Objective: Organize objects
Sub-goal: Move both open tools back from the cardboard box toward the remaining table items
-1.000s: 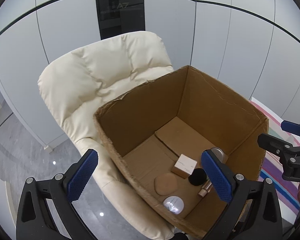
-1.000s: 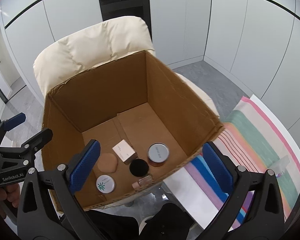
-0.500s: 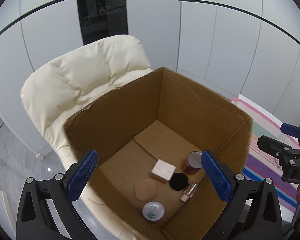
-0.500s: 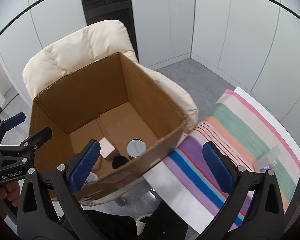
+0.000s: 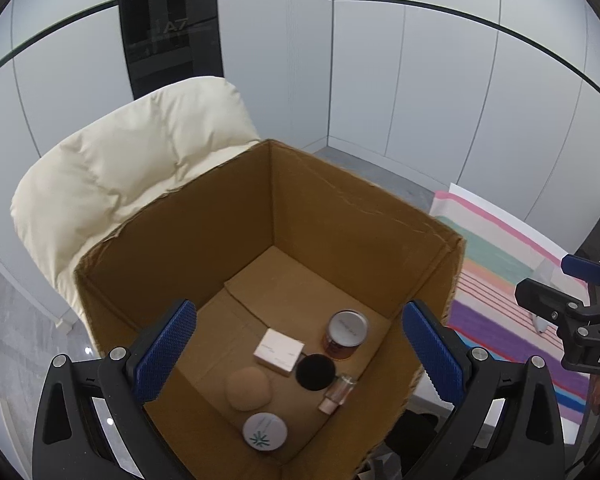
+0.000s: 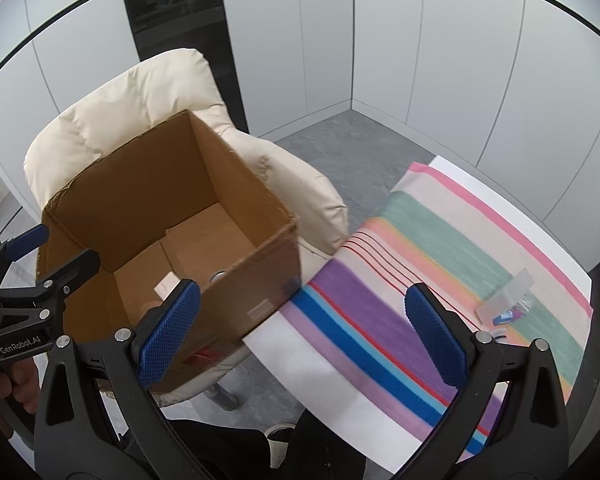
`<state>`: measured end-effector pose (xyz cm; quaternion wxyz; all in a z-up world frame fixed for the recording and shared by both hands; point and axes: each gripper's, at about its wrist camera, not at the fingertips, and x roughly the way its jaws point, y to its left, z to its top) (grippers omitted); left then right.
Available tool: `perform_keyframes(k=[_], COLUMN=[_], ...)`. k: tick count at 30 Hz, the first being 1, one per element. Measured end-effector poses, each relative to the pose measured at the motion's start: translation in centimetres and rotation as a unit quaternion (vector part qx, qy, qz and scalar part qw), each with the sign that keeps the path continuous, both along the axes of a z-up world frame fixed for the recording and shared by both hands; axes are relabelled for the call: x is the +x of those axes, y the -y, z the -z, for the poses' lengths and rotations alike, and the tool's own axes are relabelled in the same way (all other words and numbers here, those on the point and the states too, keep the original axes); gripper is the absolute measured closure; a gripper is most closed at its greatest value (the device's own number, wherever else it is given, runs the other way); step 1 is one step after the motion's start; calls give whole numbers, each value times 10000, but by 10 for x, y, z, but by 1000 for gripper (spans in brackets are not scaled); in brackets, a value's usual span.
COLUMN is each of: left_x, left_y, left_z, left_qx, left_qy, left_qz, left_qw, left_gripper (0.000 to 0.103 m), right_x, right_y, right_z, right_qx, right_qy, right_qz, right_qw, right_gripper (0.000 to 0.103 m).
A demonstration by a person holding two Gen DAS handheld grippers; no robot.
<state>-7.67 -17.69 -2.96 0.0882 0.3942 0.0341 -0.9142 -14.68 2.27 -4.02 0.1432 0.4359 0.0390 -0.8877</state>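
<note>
An open cardboard box (image 5: 340, 216) (image 6: 148, 184) rests on a cream padded chair (image 5: 132, 160) (image 6: 140, 96). On its floor lie a pink carton (image 5: 279, 351), a brown jar with a silver lid (image 5: 346, 334), a black round lid (image 5: 315, 372), a tan puff (image 5: 247, 389), a white round compact (image 5: 265, 431) and a small glass bottle (image 5: 336, 392). My left gripper (image 5: 300, 348) hangs open over the box, holding nothing. My right gripper (image 6: 300, 332) is open and empty over the striped cloth (image 6: 440, 280). A clear plastic piece (image 6: 504, 300) and a small blue item (image 6: 506, 316) lie on the cloth's right.
The striped cloth covers a white table (image 6: 328, 380) right of the chair. Grey panelled walls (image 5: 420, 80) and a dark door panel (image 5: 168, 32) stand behind. A hand (image 6: 16, 384) holds the left gripper's handle. Grey floor (image 6: 340, 140) lies between chair and wall.
Both views have swung right. The right gripper has moved from over the box to over the striped cloth. The left gripper now looks straight into the box. Both stayed open.
</note>
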Motion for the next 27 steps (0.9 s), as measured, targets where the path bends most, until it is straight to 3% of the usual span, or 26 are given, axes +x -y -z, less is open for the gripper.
perform_keyframes(k=[27], left_x=[-42], left_y=[-107], left_z=[-1], left_qx=[20], left_qy=[-25], left_qz=[843], left_qw=[9964], left_gripper=[0], right_x=[9], right_y=[-114], right_z=[4], right_qx=[-23], right_qy=[79], right_qz=[880], right_qw=[9961], right_gripper=[0])
